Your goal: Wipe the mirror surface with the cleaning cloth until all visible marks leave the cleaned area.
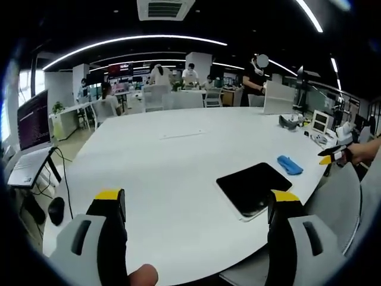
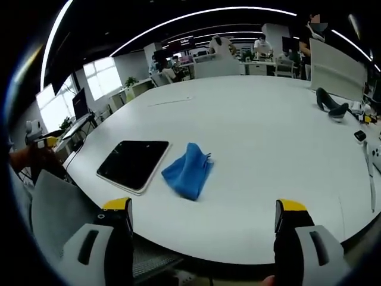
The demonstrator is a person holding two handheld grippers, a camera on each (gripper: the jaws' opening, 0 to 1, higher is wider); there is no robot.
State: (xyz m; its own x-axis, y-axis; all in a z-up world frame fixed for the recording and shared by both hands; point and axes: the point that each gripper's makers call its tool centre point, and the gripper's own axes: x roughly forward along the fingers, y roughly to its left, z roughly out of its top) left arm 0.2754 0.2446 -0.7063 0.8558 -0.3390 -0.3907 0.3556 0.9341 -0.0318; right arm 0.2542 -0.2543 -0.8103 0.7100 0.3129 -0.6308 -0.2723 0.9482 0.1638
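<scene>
Open desk, few obstacles

Broad bare desk (image 2: 256, 149) lies beyond the mirror (image 2: 134, 164) and the crumpled cloth (image 2: 189, 170) just beside it; small clutter lines the far right edge.

A big open office under a dark ceiling (image 1: 71, 18) crossed by long curved light strips (image 1: 131, 40). A wide white tabletop (image 1: 178, 161) fills the foreground. Beyond it stand desks with white chairs (image 1: 153, 96) and several people. Bright windows (image 2: 101, 74) line one wall, and a monitor (image 1: 33, 122) stands on a side desk.
</scene>
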